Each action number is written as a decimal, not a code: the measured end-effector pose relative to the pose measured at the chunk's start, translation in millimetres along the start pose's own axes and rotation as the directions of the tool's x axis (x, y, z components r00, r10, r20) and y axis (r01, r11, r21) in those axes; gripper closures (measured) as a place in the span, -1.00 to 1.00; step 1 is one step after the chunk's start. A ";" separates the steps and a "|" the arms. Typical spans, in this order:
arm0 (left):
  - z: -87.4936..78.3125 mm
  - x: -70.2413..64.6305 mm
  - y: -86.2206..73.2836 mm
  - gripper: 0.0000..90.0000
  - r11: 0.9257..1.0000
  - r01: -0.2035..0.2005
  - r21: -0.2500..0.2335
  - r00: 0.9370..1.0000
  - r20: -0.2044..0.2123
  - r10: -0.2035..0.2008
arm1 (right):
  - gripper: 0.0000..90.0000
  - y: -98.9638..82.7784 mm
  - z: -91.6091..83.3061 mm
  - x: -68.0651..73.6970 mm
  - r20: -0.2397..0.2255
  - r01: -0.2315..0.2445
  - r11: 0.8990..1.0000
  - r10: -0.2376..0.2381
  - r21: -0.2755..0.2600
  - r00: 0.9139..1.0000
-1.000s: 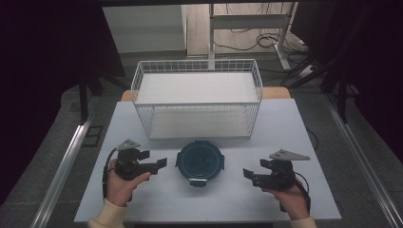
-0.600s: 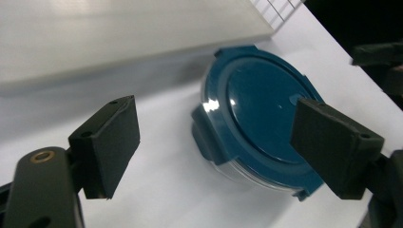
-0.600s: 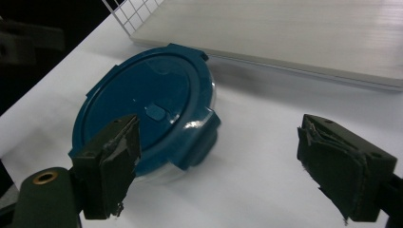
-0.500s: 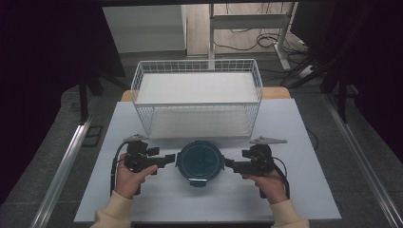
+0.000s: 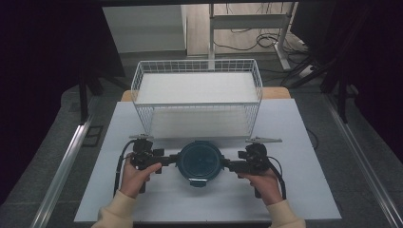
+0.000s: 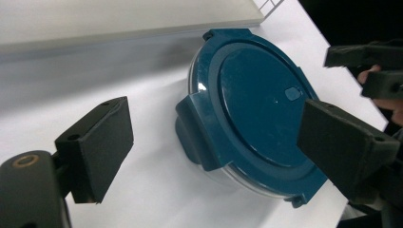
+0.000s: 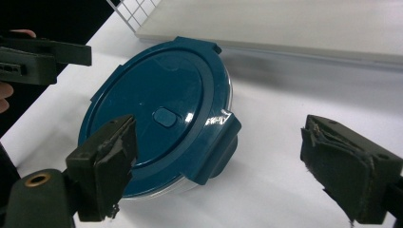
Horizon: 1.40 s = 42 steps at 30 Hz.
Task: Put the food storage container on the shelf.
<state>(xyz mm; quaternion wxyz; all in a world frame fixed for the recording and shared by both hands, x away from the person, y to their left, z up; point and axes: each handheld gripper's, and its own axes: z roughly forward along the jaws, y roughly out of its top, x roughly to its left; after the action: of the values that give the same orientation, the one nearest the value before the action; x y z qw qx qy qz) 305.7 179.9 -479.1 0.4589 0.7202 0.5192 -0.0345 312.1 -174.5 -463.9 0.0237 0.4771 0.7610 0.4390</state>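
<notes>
A round container with a dark blue clip-on lid (image 5: 200,161) sits on the white table (image 5: 304,190), near its front. My left gripper (image 5: 172,160) points at its left side and my right gripper (image 5: 229,164) at its right side. In the left gripper view the container (image 6: 256,104) shows one lid latch between the open jaws of my left gripper (image 6: 218,116), with neither pad touching it. In the right gripper view the container (image 7: 157,109) has its other latch between the open jaws of my right gripper (image 7: 221,130), also untouched. Both pairs of jaws have just been opening.
A white wire basket (image 5: 197,105) with a pale flat bottom stands behind the container, at the table's far edge. Dark floor and metal rails run along both sides of the table. Bare table surface lies left and right of my hands.
Both hands have come inward from the table's sides and now flank the container. The container has not moved.
</notes>
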 end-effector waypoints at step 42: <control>35.4 -0.4 -11.5 -0.30 0.984 0.121 0.129 0.983 0.123 -0.137 | -0.36 -16.6 48.1 -4.9 -0.163 -0.303 0.944 0.323 0.134 0.932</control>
<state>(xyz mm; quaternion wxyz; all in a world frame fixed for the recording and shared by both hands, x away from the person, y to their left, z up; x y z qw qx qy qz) 311.7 155.3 -506.5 0.4443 0.7076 0.5306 -0.1428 325.0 -149.7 -506.7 -0.1416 0.5507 0.6964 0.4378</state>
